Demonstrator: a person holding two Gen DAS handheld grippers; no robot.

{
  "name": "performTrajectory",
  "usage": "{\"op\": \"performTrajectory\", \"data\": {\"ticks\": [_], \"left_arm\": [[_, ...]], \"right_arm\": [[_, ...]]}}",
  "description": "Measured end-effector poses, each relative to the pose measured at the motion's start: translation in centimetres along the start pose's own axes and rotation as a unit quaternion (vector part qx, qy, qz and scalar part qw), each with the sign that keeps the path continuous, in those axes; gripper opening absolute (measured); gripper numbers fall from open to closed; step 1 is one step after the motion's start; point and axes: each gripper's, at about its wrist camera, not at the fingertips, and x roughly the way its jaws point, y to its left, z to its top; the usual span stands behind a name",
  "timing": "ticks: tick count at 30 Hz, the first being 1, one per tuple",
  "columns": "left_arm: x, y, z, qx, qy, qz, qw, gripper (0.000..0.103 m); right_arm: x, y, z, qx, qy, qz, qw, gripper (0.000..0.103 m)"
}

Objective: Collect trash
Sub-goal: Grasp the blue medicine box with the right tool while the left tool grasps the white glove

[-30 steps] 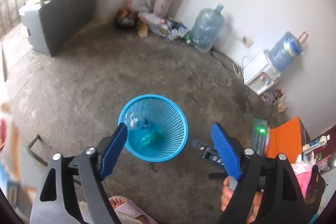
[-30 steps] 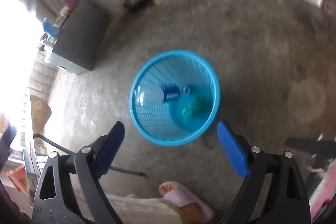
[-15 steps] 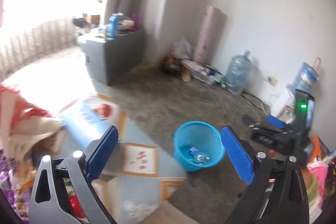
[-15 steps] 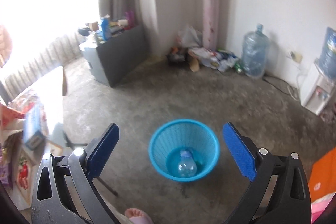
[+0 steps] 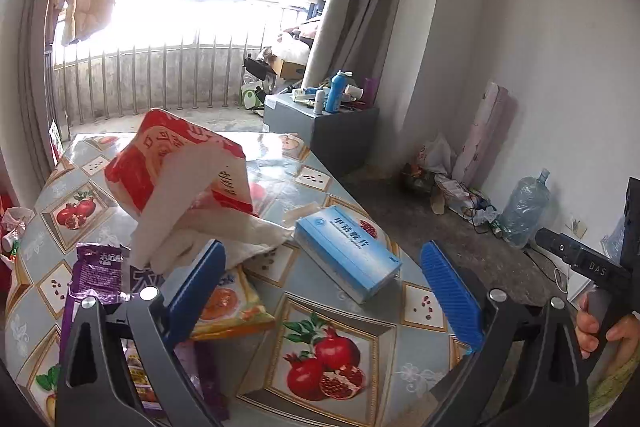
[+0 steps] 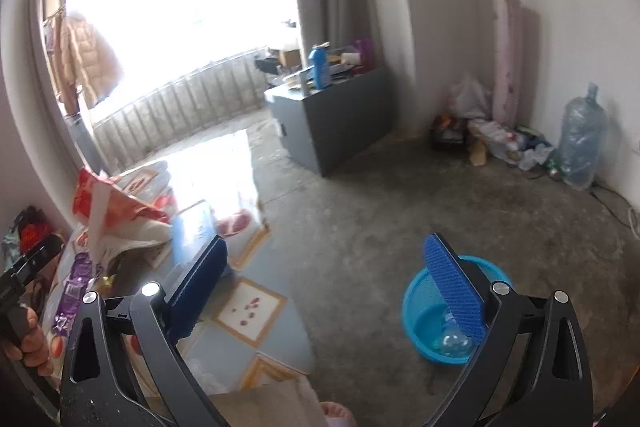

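Observation:
My left gripper (image 5: 324, 283) stands open and empty above a table (image 5: 352, 339) with a pomegranate-print cloth. On the table lie a blue box (image 5: 347, 255), a red and white bag (image 5: 184, 183), a purple wrapper (image 5: 94, 279) and an orange snack packet (image 5: 228, 303). My right gripper (image 6: 326, 287) is open too, with nothing between its fingers. Behind its right finger the blue mesh basket (image 6: 424, 311) stands on the floor with a clear bottle (image 6: 452, 339) inside. The table edge (image 6: 256, 303) and the red bag (image 6: 120, 203) show at the right wrist view's left.
A grey cabinet (image 5: 340, 131) with bottles on top stands by the curtain. Bags and litter (image 5: 448, 183) and a large water jug (image 5: 524, 207) line the far wall. A hand (image 5: 600, 327) holds the other gripper's handle at right. A slippered foot (image 6: 336, 415) is below.
Both views swung up and left from the basket on the floor to the cluttered table. The basket now sits low right in the right wrist view and is gone from the left.

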Motion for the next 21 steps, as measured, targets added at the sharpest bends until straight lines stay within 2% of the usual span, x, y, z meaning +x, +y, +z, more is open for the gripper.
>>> {"op": "performTrajectory", "data": {"ticks": [2,7,9,13,16,19,21], "left_arm": [[0.8,0.8,0.4,0.015,0.010,0.003,0.9998,0.095],[4.2,3.1,1.2,0.057,0.044,0.006,0.9974,0.082],[6.2,3.3,1.4,0.085,0.064,0.010,0.9942,0.072],[10.8,4.2,1.1,0.120,0.124,0.020,0.9848,0.066],[13.7,5.0,0.3,0.124,0.164,0.022,0.9785,0.066],[15.4,5.7,-0.4,0.134,0.184,0.037,0.9731,0.065],[16.0,5.8,-0.8,0.140,0.194,0.044,0.9700,0.057]], "right_arm": [[0.9,1.9,0.4,-0.010,0.019,0.028,0.999,0.090],[5.2,6.3,1.3,-0.040,0.066,0.100,0.992,0.087],[6.9,8.2,1.5,-0.054,0.089,0.119,0.987,0.087],[10.8,11.2,1.8,-0.075,0.133,0.151,0.977,0.086],[12.5,12.5,1.4,-0.092,0.155,0.153,0.972,0.086],[14.7,13.3,0.8,-0.107,0.179,0.149,0.967,0.086],[15.7,13.5,0.6,-0.115,0.193,0.146,0.964,0.086]]}}
